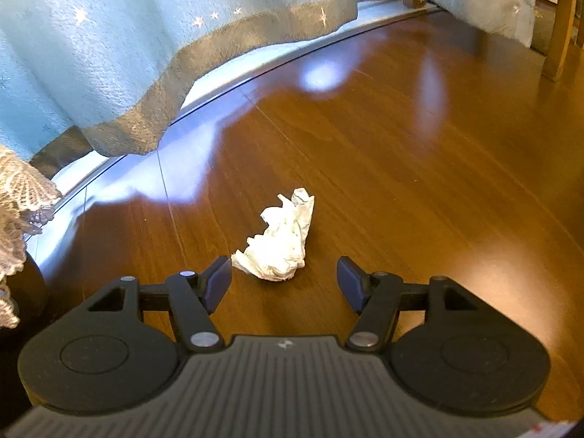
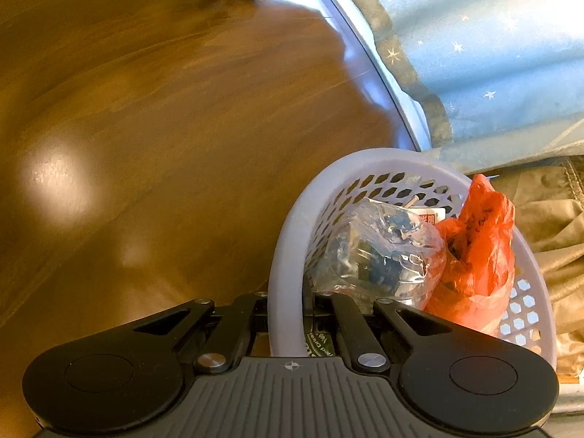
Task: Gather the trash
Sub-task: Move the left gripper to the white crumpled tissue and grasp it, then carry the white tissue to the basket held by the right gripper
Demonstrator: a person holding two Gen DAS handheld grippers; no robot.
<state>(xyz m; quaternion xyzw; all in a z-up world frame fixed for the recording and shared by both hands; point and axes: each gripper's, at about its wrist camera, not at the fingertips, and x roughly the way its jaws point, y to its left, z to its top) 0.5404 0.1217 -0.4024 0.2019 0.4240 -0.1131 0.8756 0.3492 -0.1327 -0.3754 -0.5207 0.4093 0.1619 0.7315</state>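
**Tissue lined up for pickup, basket already part-filled**

Nearest the left wrist camera, the left gripper point(image 1: 284, 280) is seen with its jaws apart and nothing between the pads. One crumpled white tissue point(image 1: 279, 242) lies on the wooden floor point(image 1: 419, 168) just ahead of the fingertips, slightly nearer the left finger, not touched as far as can be told. The gripper is angled down toward it.

In the right wrist view, the right gripper point(image 2: 288, 315) is closed on the rim of a white plastic basket point(image 2: 288, 226); the fingertips are hidden behind the rim, so pad contact is judged, not seen outright. The basket is carried or held beside the curtain point(image 2: 485, 54).

Progress, judged:
- Done: some trash is already in the basket.
- In hand: approach to the tissue, grasp not yet made.
- Left: tissue to be closed on, lifted and dropped in the basket. Whether more trash lies elsewhere cannot be told.

Count:
- Tissue on floor: 1.
- Basket: 1.
- In basket: 1 crumpled clear plastic bag point(image 2: 379, 252), 1 red plastic bag point(image 2: 478, 252), 1 small carton point(image 2: 432, 215) partly hidden behind them. A printed label is glimpsed under the gripper; item not identified.
- Other loose trash on visible floor: none seen.

Risk noted: tissue is light and may slide on the glossy floor if the pads close off-centre.
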